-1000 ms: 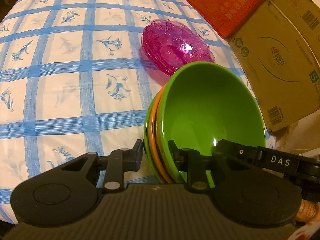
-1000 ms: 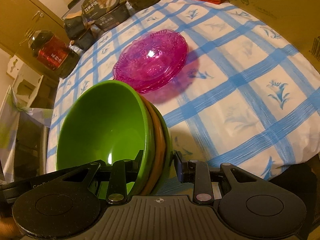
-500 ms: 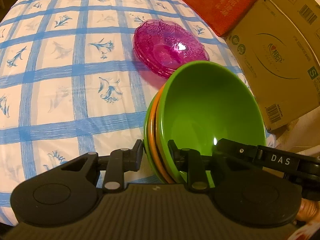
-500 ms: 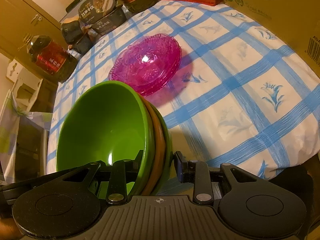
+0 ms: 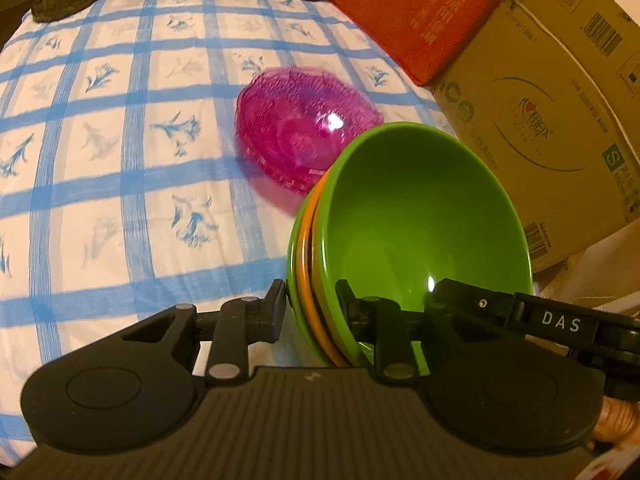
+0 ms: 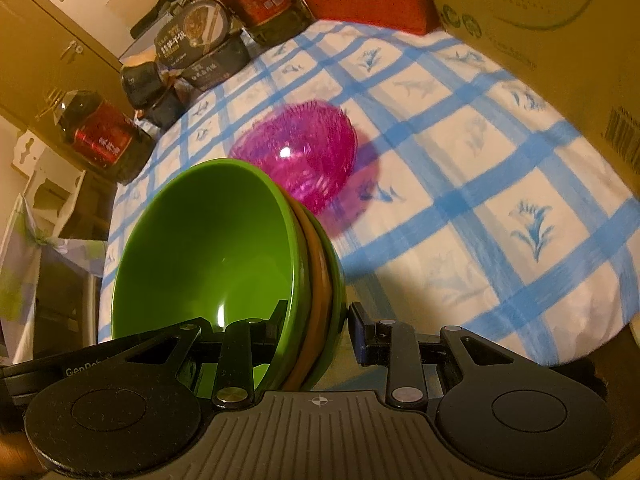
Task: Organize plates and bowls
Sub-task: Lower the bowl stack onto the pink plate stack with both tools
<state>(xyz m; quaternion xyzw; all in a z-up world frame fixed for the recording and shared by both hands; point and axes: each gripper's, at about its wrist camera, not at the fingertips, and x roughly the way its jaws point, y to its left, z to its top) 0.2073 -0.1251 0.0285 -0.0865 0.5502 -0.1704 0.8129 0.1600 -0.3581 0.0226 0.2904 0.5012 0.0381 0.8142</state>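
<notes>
- The work surface was a table under a white cloth with a blue check and blue flower motifs [image 5: 120,160]. A red box [image 5: 420,12] and a printed cardboard carton [image 5: 540,120] stood along its edge at about 2 o'clock in the left wrist view. Jars and dark food packets [image 6: 192,52] lined the far edge, and wooden cupboard doors [image 6: 44,52] showed beyond at 10 o'clock in the right wrist view.
- A stack of pink translucent plates [image 5: 300,132] lay flat on the cloth, empty and blurred.
- The nested bowls [image 5: 412,220], green, orange and green, were empty and were held off the cloth near its front edge, at 4 o'clock of the plates.
- The bowls' mouth tipped toward the left gripper's side; roundness gave no long axis.
- The left gripper [image 5: 310,312] was clamped across the stacked rims, one finger inside, one outside.
- The right gripper [image 6: 316,320] gripped the opposite rim likewise.
</notes>
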